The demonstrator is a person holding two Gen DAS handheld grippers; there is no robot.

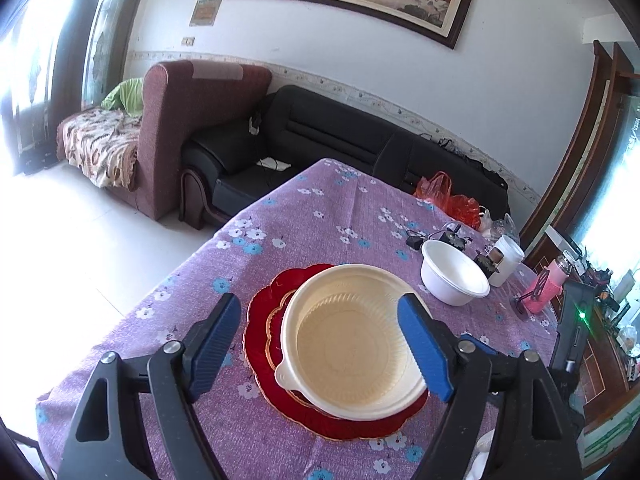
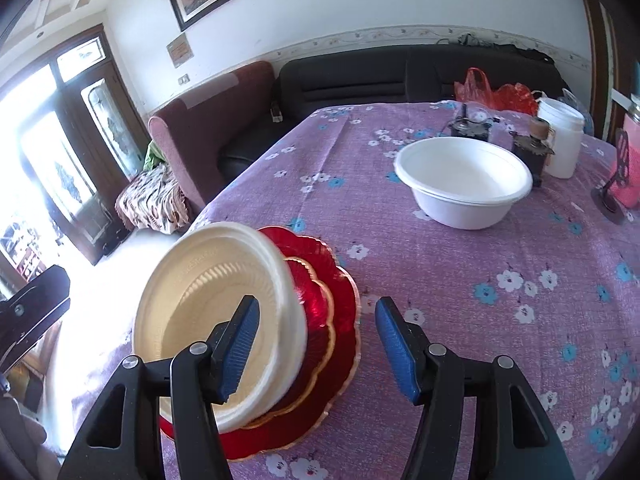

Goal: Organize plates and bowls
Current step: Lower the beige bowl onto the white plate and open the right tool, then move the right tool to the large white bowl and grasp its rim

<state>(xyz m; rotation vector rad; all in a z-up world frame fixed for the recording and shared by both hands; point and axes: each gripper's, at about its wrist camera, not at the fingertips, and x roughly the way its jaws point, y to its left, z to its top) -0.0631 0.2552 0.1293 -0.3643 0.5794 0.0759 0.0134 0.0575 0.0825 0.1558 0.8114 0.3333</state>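
A cream plastic bowl [image 1: 352,344] sits on a small red plate stacked on a larger red plate [image 1: 260,320], near the table's left edge on the purple flowered cloth. My left gripper [image 1: 318,300] hovers open over this stack, one blue finger on each side of the bowl, and neither presses on it. From the right wrist view the cream bowl [image 2: 200,292] and red plates [image 2: 340,320] lie low on the left. My right gripper [image 2: 317,301] is open there: its left finger is over the bowl's inside and its right finger over bare cloth. A white bowl [image 2: 464,184] stands apart, farther back on the right.
Behind the white bowl [image 1: 452,276] stand a white jar [image 2: 560,140], two small dark objects [image 2: 532,152], a pink bottle [image 1: 548,284] and a red plastic bag [image 2: 496,92]. The table edge [image 1: 168,276] drops to the floor on the left. Sofas line the wall beyond.
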